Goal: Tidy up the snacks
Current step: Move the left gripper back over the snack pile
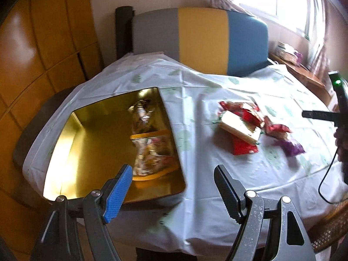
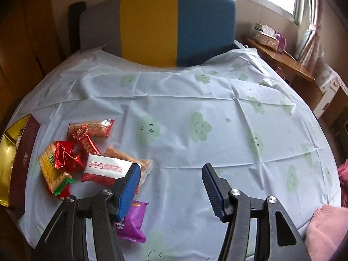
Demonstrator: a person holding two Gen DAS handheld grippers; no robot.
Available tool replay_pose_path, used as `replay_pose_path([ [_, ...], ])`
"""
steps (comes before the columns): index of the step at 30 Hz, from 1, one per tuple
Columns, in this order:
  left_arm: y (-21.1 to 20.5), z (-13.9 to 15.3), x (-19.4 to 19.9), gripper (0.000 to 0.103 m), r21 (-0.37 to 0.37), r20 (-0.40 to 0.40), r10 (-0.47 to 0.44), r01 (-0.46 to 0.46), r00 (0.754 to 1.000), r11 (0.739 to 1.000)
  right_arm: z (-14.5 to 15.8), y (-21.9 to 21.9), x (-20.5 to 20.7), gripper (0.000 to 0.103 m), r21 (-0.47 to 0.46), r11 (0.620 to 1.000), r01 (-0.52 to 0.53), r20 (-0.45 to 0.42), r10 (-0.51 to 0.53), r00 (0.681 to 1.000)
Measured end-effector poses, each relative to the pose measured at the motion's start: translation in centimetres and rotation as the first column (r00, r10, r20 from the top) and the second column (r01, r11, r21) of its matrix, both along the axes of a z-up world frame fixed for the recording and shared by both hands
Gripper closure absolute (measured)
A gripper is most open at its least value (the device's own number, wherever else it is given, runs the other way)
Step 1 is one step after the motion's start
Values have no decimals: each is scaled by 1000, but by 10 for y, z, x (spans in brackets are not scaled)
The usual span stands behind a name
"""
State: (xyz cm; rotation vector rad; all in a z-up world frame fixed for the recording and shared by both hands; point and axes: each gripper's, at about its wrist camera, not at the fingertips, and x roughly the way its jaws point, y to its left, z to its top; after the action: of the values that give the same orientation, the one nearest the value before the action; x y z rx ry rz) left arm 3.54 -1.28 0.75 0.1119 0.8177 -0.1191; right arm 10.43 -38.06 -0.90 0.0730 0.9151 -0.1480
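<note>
A gold-lined box [image 1: 91,130] lies open on the table's left, with clear-wrapped snacks [image 1: 150,152] along its right side. It shows at the left edge of the right wrist view [image 2: 8,152]. A pile of snack packets [image 1: 245,126] lies right of it: a cracker pack [image 2: 51,169], red wrappers [image 2: 65,152], a white-and-red packet [image 2: 106,167], a purple packet [image 2: 130,221]. My left gripper [image 1: 174,187] is open and empty above the box's near right corner. My right gripper [image 2: 170,187] is open and empty, just right of the pile.
The round table wears a pale cloth [image 2: 195,108] with green cloud faces. A grey, yellow and blue chair back [image 2: 156,28] stands behind it. A wooden side shelf [image 2: 280,58] with a tissue box is at the right. Pink fabric [image 2: 326,228] is at the near right.
</note>
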Motion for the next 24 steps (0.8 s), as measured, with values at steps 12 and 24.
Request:
replay_pose_path([
  [12,-47,-7,-6,25,-15,-51,-118,117,992,993,-2,-12,2,43,76,996,51,-14,-50,999],
  [24,-54,-16,6,26,-80,-131,-154,145,979,986,-5,-17,2,43,111,991,68,-31,-65,997],
])
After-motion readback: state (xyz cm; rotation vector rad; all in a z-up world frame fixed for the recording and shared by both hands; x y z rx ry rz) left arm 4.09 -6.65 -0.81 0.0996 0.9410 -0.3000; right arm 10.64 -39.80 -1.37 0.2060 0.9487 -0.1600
